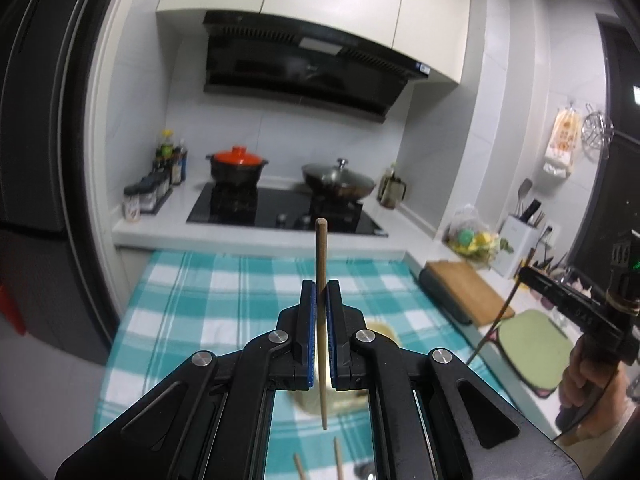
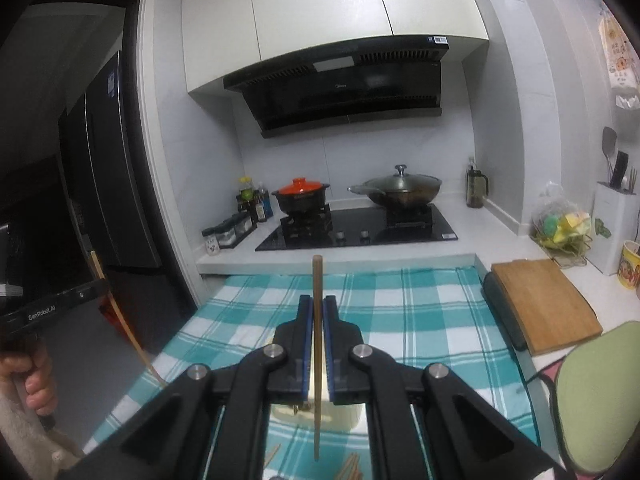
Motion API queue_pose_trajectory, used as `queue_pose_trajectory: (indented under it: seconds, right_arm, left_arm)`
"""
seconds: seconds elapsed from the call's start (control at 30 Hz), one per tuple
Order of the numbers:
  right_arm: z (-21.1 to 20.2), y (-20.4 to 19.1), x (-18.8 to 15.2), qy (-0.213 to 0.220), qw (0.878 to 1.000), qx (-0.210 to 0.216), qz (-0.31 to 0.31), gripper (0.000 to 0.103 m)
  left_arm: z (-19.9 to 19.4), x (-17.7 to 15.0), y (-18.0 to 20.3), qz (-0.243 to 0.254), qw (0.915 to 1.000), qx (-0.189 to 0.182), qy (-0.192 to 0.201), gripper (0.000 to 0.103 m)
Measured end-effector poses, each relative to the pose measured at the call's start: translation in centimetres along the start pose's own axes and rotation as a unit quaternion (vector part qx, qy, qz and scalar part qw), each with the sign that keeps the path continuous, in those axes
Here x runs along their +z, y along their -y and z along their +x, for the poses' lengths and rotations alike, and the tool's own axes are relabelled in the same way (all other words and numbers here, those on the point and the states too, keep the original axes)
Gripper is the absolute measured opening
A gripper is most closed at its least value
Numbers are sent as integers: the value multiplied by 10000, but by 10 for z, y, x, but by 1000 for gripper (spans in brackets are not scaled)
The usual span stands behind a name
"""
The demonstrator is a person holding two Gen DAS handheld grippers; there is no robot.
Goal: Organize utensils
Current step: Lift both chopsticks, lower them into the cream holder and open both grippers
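Both grippers pinching a chopstick each, held up over the checked cloth

Left gripper (image 1: pixel 320 296) has its blue-padded jaws clamped on a light wooden chopstick (image 1: pixel 321 248), standing upright. Right gripper (image 2: pixel 318 308) is squeezed the same way around a darker brown chopstick (image 2: pixel 317 280). Under both sits a cream tub-like container (image 2: pixel 340 416) on the teal-and-white checked cloth (image 2: pixel 400 320), with more loose wooden chopsticks (image 2: pixel 348 470) lying on the cloth nearby. Wooden cutting board (image 2: pixel 540 300) off to the right.
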State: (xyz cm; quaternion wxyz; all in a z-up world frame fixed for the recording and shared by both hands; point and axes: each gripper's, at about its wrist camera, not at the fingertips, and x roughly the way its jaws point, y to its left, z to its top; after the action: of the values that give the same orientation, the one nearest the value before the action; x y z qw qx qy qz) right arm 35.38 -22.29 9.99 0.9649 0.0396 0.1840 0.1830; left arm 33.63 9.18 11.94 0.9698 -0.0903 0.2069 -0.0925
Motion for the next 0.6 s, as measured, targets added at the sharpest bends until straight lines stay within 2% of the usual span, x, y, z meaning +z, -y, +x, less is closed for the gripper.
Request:
queue_pose_trajectory:
  seconds: [0.13, 0.27, 0.37, 0.6]
  right_arm:
    - [30, -9, 34, 213, 9996, 12, -192, 5]
    - [68, -12, 44, 214, 9994, 46, -283, 5]
    - [99, -9, 38, 91, 9994, 81, -323, 5]
    - [167, 12, -8, -739, 9970, 219, -66, 5]
  left_arm:
    - [35, 24, 17, 57, 9998, -43, 160, 3]
    - [81, 24, 31, 183, 9998, 14, 56, 3]
    - [121, 9, 36, 207, 9994, 68, -265, 3]
    - [194, -39, 30, 195, 9931, 169, -1142, 3]
